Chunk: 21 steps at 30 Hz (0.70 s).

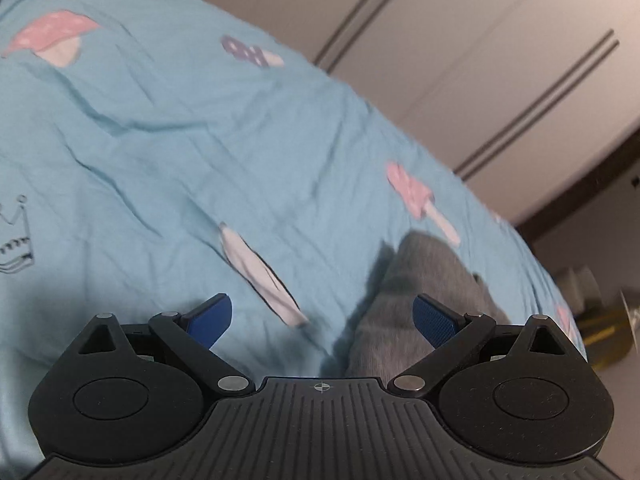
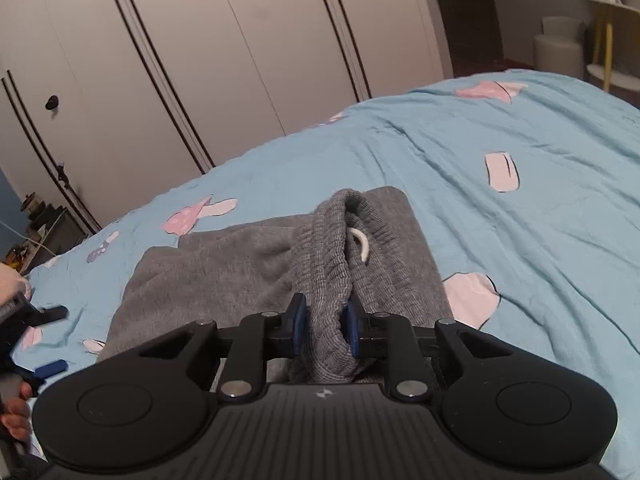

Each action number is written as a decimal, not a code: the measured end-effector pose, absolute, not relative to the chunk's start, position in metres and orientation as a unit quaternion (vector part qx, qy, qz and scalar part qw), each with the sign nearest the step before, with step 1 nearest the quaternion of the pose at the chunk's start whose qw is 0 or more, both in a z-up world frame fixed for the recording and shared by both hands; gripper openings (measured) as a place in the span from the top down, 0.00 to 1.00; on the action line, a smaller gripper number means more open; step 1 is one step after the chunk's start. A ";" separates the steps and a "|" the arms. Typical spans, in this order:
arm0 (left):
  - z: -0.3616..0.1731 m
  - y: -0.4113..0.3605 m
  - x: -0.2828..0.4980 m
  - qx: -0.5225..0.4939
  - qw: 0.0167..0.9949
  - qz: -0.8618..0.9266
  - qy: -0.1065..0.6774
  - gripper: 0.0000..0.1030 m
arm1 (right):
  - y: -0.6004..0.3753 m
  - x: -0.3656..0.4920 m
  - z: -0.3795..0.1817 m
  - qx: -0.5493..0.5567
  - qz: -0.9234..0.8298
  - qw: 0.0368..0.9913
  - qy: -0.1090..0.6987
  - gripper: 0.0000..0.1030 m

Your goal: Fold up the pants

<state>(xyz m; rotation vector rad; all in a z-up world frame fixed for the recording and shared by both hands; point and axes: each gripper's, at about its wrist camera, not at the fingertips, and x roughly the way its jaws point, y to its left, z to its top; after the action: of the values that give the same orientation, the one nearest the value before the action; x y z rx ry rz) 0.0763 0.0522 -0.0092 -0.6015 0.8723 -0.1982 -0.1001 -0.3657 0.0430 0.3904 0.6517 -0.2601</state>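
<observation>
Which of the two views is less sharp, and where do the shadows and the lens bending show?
Left wrist view: motion blur smears the blue bedsheet and its prints, and a dark shadow lies beside the gray pants. Right wrist view: sharper, the pants waistband is crisp between the right gripper pads; the fisheye bends the wardrobe doors.

Right gripper: jaws pinched on the bunched waistband of the pants, pointing down toward 12 o'clock. Left gripper: jaws spread wide, nothing between them, angled down. Left hand visible at 8 o'clock in right wrist view.
</observation>
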 end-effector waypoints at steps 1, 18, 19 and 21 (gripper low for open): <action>-0.010 0.052 0.075 -0.286 0.858 -0.099 0.416 0.03 | -0.368 -0.098 0.039 0.192 -0.125 0.919 0.320 0.71; -0.031 0.064 0.085 -0.317 0.829 -0.065 0.456 0.03 | -0.421 -0.141 0.031 0.327 -0.107 0.882 0.321 0.88; -0.031 0.062 0.086 -0.310 0.828 -0.064 0.462 0.03 | -0.425 -0.139 0.020 0.330 -0.112 0.875 0.336 0.88; -0.031 0.060 0.085 -0.298 0.831 -0.065 0.466 0.03 | -0.424 -0.138 0.023 0.325 -0.105 0.878 0.336 0.87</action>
<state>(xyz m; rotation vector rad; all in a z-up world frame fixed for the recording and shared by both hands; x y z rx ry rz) 0.0854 0.0600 -0.0312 -0.6311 0.9880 -0.1377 -0.1376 -0.4240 0.0232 0.6771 0.7004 -0.2183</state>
